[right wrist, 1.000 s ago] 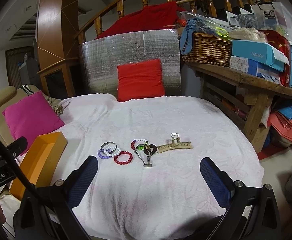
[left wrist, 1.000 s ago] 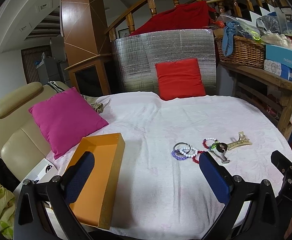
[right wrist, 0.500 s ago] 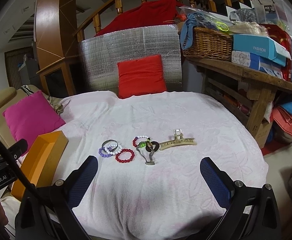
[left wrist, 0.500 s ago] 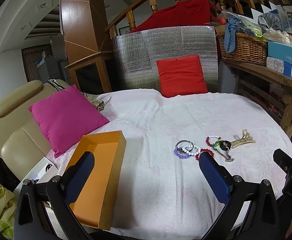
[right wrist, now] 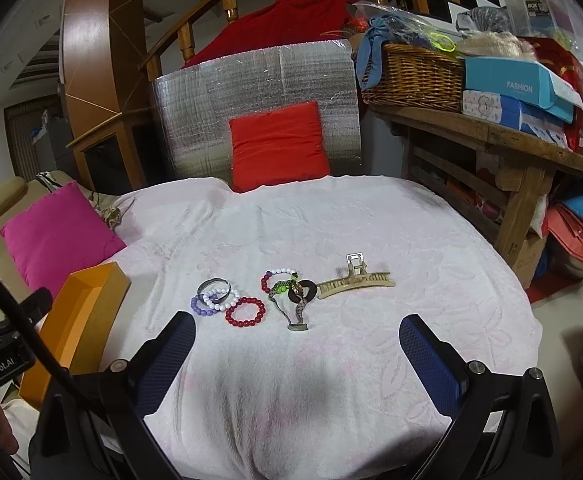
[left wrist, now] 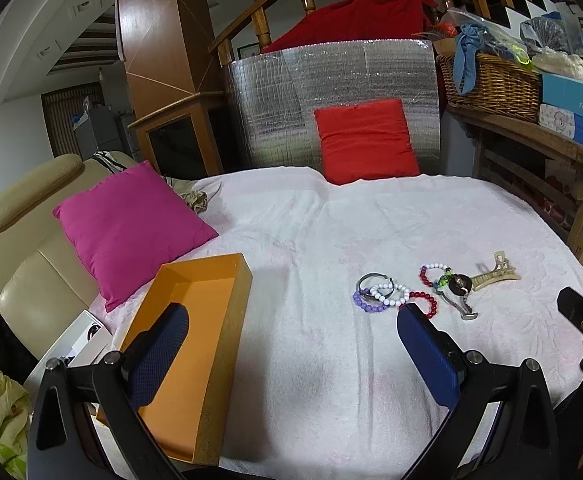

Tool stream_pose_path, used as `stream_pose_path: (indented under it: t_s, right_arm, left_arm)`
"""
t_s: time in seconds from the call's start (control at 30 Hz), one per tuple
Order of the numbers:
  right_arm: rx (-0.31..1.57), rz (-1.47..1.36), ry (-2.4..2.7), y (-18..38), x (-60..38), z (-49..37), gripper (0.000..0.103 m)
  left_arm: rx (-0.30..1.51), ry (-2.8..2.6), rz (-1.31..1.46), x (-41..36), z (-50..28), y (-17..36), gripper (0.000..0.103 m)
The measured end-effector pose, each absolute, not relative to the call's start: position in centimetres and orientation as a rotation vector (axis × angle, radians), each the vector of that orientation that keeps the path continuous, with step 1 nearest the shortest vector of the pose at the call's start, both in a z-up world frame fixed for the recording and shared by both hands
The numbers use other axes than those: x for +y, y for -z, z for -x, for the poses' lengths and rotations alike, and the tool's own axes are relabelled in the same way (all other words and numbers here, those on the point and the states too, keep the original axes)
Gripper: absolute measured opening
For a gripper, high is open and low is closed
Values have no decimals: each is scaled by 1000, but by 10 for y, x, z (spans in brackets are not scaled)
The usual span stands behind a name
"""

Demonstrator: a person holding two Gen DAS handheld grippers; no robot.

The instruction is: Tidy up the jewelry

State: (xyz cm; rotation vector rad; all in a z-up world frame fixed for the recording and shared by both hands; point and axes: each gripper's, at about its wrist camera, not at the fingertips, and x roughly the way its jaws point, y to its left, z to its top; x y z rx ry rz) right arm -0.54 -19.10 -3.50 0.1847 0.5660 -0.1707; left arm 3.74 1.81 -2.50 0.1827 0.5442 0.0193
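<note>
Jewelry lies in a row on the white cloth: a silver bangle (right wrist: 214, 286) with white and purple bead bracelets (right wrist: 205, 305), a red bead bracelet (right wrist: 246, 311), a red-and-white bracelet (right wrist: 272, 275), a pendant piece (right wrist: 300, 300) and a gold hair claw (right wrist: 355, 277). The same pile shows in the left wrist view (left wrist: 387, 294). An open orange box (left wrist: 195, 340) stands at the left; it also shows in the right wrist view (right wrist: 77, 312). My left gripper (left wrist: 291, 344) is open and empty above the cloth beside the box. My right gripper (right wrist: 295, 354) is open and empty, short of the jewelry.
A pink cushion (left wrist: 127, 224) lies on the beige chair at left. A red cushion (right wrist: 277, 146) leans on a silver panel at the back. A wooden bench (right wrist: 491, 148) with a wicker basket and boxes stands at right. The cloth's edge drops off at right.
Both grippers have edged a little forward and lower toward the jewelry, which now sits slightly nearer in both views. Nothing on the cloth has moved.
</note>
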Motion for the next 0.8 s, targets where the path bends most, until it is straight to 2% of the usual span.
stream_pose_path:
  t_s: [0.13, 0.3, 0.43, 0.63, 0.8]
  right_arm:
    - [575, -198, 178, 41, -201, -4, 103]
    - [607, -259, 172, 58, -233, -20, 103]
    - [639, -345, 174, 76, -266, -35, 103]
    - [683, -463, 148, 99, -306, -72, 94]
    - [713, -531, 139, 113, -330, -112, 82]
  left_arm:
    - [608, 31, -141, 20, -57, 41, 103]
    - [811, 127, -47, 24, -97, 87, 103]
    - [865, 107, -27, 23, -116, 115, 103]
    - [873, 104, -37, 6, -144, 126, 103]
    - [858, 131, -59, -9, -175, 132, 103]
